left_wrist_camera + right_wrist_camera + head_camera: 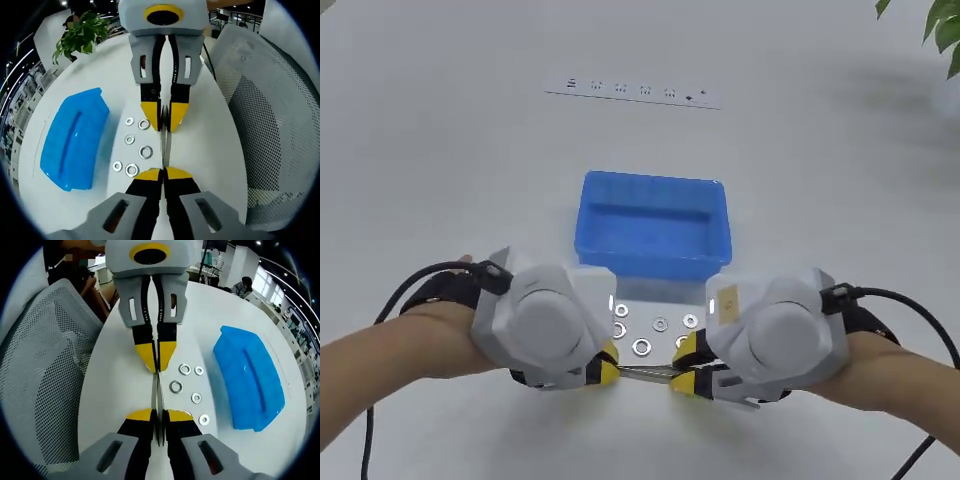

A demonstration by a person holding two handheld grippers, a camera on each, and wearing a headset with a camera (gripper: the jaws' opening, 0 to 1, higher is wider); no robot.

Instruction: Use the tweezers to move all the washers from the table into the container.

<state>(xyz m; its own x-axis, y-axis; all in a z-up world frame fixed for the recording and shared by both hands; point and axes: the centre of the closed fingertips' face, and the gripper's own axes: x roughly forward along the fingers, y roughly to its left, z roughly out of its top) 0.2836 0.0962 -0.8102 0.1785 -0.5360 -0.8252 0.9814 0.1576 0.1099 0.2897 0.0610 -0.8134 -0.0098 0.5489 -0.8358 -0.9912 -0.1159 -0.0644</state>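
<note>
Lower centre: left gripper and right gripper both clenched on slim silver metal tweezers; small silver metal washers just above, below blue rectangular plastic container.

Left hand-held gripper and right hand-held gripper sit low, nose to nose, both pinched tight on the tweezers between them.

Office (open-plan) — mesh chair, potted plant

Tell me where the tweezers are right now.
In the head view the tweezers span the gap between left tool and right tool, each shut on one end, on the near side of the washers.
</note>
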